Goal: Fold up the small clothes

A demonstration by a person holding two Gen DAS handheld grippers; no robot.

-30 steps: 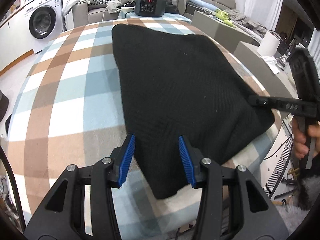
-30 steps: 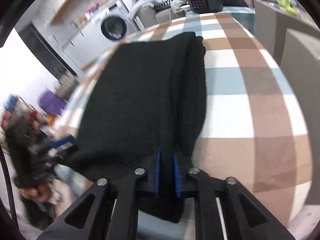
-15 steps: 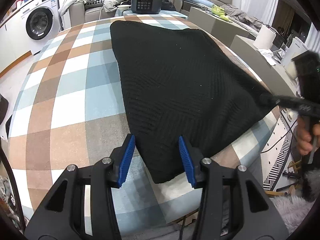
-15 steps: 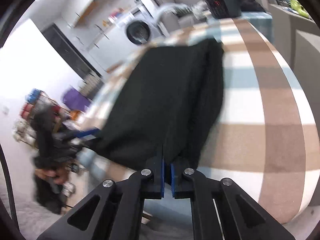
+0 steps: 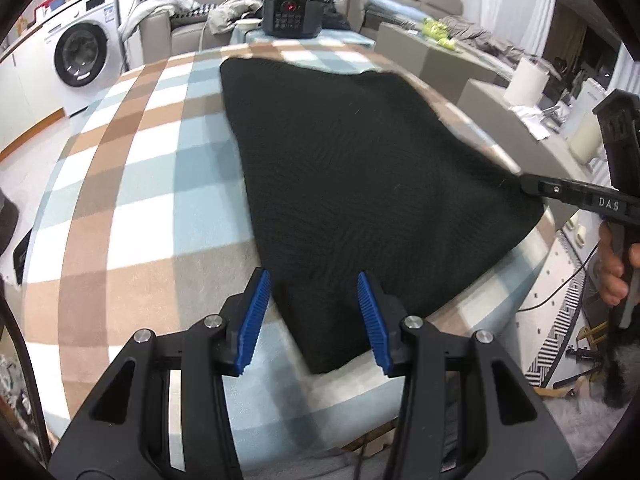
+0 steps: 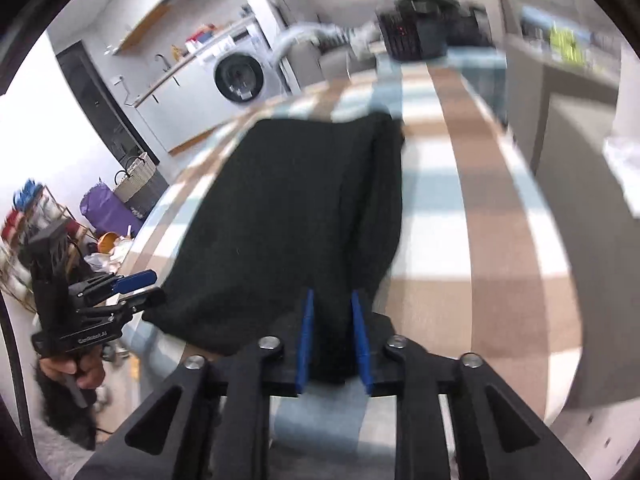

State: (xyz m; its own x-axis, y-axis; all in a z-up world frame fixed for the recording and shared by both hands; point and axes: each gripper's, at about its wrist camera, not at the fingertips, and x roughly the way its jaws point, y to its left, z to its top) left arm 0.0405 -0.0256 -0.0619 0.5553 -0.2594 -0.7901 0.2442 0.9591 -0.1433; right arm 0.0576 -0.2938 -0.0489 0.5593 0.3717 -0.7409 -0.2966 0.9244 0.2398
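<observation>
A black knit garment [image 5: 360, 184] lies spread flat on the plaid table cover [image 5: 132, 184]. My left gripper [image 5: 316, 312] is open, its blue pads on either side of the garment's near corner without clamping it. My right gripper [image 6: 330, 340] is open, and the garment's other near corner [image 6: 296, 216] lies between its blue pads. In the left wrist view the right gripper [image 5: 524, 182] shows at the garment's right corner. In the right wrist view the left gripper [image 6: 140, 292] shows at the garment's left corner.
A black cooker [image 5: 292, 12] stands at the table's far end. A washing machine [image 5: 80, 60] is at the left, sofas with laundry behind. A grey counter [image 5: 492, 92] with a paper roll [image 5: 528, 80] runs along the right. The table's front edge is close below both grippers.
My right gripper was shut on the garment's corner and has now opened. The garment has settled flat on the table. My left gripper stayed open at its corner.
</observation>
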